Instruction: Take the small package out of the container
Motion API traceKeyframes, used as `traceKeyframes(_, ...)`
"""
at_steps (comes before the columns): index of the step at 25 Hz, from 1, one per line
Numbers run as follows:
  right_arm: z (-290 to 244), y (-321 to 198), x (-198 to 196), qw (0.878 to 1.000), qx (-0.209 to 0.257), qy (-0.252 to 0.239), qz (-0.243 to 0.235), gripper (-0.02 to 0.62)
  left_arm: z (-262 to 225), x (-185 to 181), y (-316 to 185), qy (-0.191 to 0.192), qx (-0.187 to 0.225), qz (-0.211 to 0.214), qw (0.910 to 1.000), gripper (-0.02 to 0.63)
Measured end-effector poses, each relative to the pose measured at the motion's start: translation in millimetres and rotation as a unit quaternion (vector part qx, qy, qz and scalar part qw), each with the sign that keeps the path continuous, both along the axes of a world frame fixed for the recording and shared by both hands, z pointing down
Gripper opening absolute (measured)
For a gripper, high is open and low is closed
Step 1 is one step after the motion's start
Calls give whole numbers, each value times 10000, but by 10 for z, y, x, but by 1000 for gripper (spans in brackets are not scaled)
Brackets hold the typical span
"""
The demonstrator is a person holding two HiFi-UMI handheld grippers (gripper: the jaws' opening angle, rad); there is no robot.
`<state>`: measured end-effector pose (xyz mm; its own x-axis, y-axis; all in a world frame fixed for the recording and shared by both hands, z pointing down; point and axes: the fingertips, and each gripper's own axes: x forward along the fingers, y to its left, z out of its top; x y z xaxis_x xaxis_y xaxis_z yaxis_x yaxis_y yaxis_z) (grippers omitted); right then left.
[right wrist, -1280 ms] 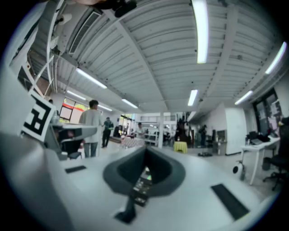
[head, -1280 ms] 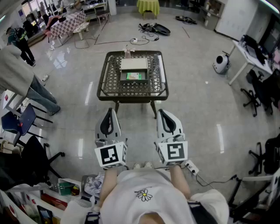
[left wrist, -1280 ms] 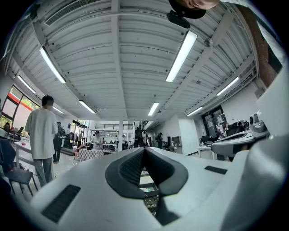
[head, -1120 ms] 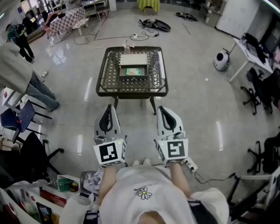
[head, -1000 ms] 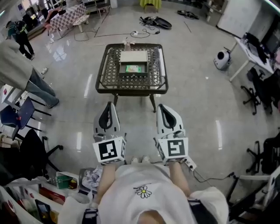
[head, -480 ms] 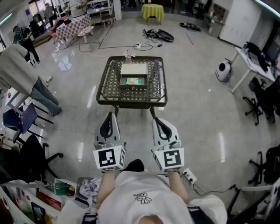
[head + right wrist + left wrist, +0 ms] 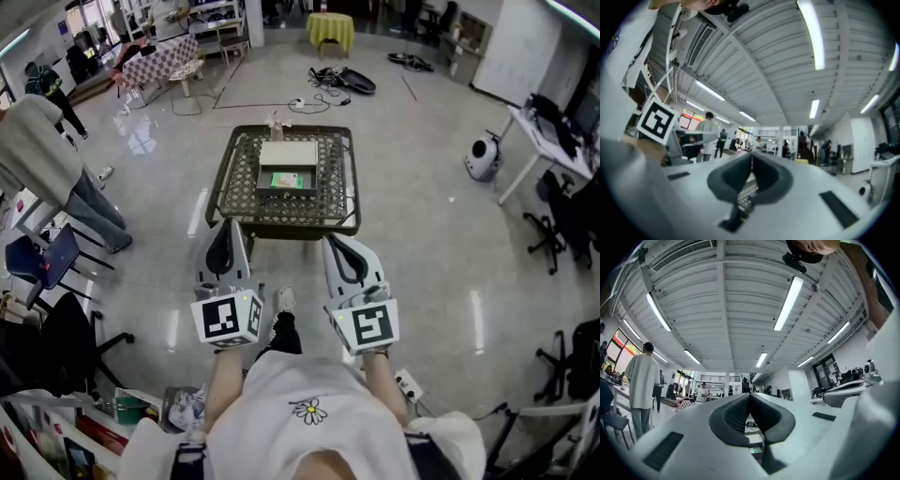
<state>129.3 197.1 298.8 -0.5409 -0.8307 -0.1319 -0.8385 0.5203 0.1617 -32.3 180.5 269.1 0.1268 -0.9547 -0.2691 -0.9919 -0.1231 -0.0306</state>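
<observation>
Held side by side and pointing forward, slightly upward, the left tongs (image 7: 217,227) and right tongs (image 7: 332,242) are both closed and empty, short of the package (image 7: 290,180) lying ahead in the container (image 7: 263,184) on the surface (image 7: 228,178).

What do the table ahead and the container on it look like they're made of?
Table: probably dark metal with a matte finish. Its top is an open lattice inside a thin raised rim, on slim legs. Container: a pale beige, matte, flat-walled box. It could be cardboard or plastic, but it is too far away to tell.
</observation>
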Motion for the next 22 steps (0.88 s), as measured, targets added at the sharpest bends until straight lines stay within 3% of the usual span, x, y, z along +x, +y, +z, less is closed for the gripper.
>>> traceKeyframes(10,115,-1081,-130,9998,79,10,162,32,177,-281,-1118,184,30,57,9998,21)
traceKeyframes(16,54,-2018,-240,9990,290,232,240,32,207,-291,-2081,209,90,265,9994,21)
traceKeyframes(22,-169,-3131,-503,9986,325,316,255,32,-64,-391,-3123,-26,213,426,9989,21)
